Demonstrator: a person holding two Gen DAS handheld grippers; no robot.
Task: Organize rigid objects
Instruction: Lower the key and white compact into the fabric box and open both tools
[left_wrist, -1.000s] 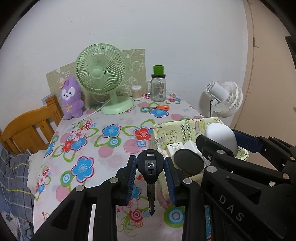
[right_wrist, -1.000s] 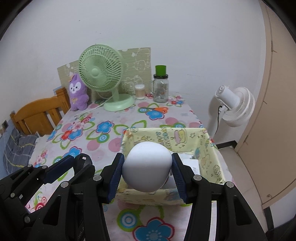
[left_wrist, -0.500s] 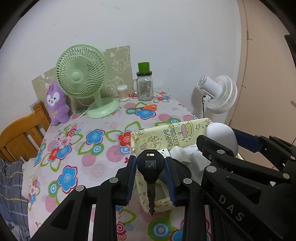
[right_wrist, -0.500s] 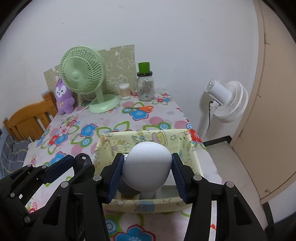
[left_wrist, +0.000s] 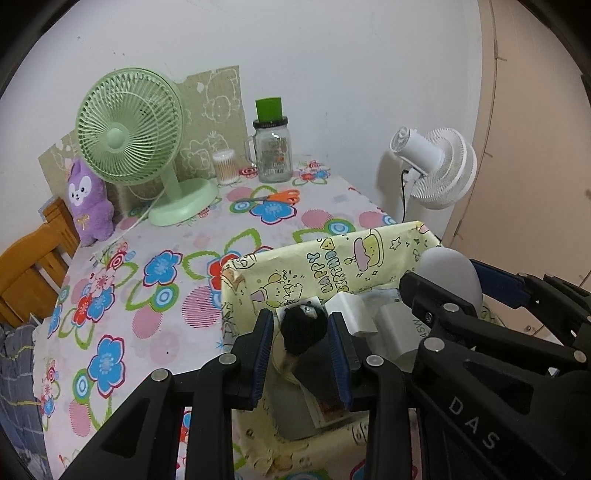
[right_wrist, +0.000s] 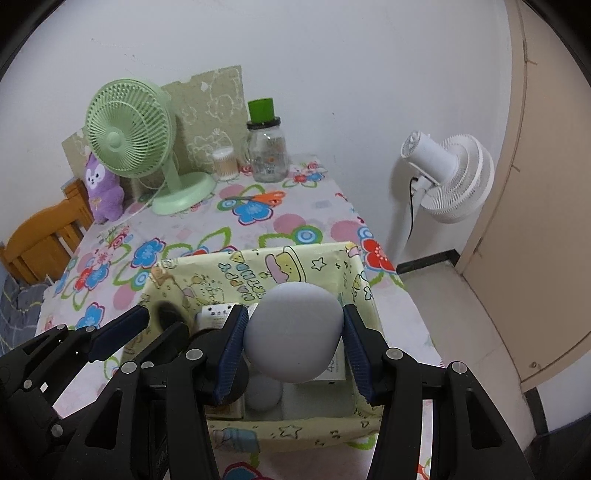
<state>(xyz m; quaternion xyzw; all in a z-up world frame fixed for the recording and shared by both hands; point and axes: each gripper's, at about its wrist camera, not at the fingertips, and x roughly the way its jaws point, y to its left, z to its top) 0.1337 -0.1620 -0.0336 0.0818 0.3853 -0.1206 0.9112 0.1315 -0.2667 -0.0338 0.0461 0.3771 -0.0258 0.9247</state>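
Left gripper (left_wrist: 301, 332) clamped on black key (left_wrist: 303, 325), right gripper (right_wrist: 293, 338) clamped on white egg-shaped object (right_wrist: 293, 332), both hanging over yellow box (right_wrist: 258, 266) at six o'clock; drop-off step; next, lower and release inside

A floral-clothed table (right_wrist: 192, 236) bears a green fan (right_wrist: 162, 147), jar (right_wrist: 267, 151), scissors (right_wrist: 258, 197), plush (right_wrist: 103, 188) and yellow box (right_wrist: 221, 269).

Both grippers tilt steeply downward over the yellow box (right_wrist: 258, 262), side by side. Left gripper (left_wrist: 302, 334): blue pads clamped on the black key head (left_wrist: 303, 325), above the box's left half. Right gripper (right_wrist: 293, 338): pads pressed on the pale rounded object (right_wrist: 293, 336), above the box's right half.
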